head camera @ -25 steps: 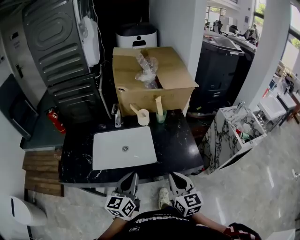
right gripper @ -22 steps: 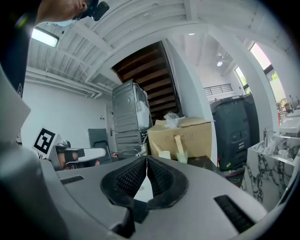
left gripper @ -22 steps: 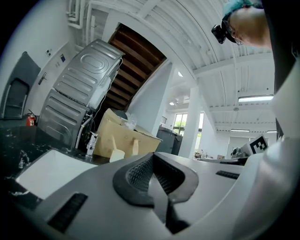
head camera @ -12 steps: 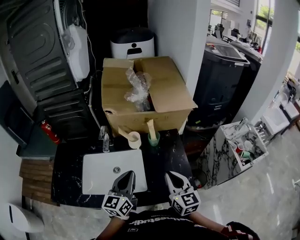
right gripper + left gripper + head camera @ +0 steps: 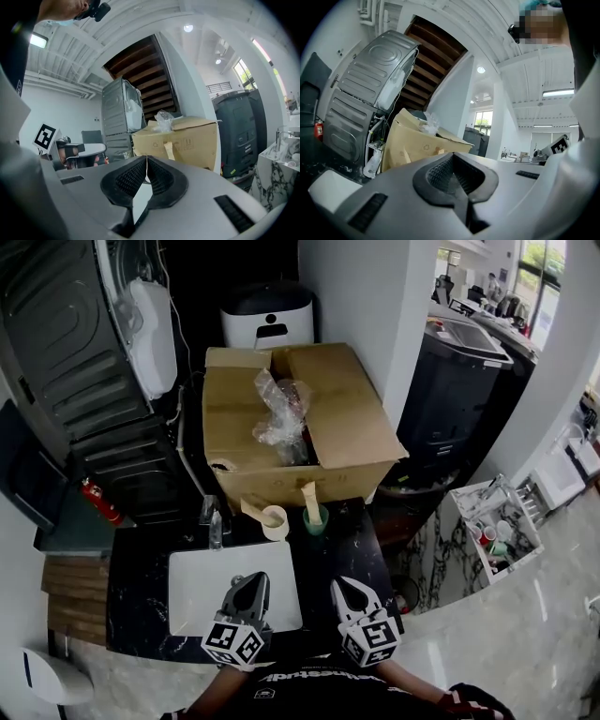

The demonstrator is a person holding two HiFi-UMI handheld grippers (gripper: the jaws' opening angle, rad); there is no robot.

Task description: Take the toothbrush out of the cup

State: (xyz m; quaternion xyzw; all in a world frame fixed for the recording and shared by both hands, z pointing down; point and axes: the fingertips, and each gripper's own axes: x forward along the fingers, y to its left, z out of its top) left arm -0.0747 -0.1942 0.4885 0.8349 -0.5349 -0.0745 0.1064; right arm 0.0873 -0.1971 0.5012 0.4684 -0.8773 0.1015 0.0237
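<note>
On the black marble counter, a cream cup holds a beige toothbrush that leans left. Beside it a green cup holds an upright beige brush. Both cups stand behind the white sink, against the cardboard box. My left gripper is shut and empty over the sink's front part. My right gripper is shut and empty over the counter's front right, well short of the cups. In the right gripper view the upright brush shows before the box.
A faucet stands at the sink's back left. Grey metal machinery and a red extinguisher are at the left. A white bin sits behind the box, with black cabinets and a marble stand at the right.
Both grippers have moved forward together, from in front of the counter's edge to over the sink and counter. The cups and box are nearer. Both stay shut.
</note>
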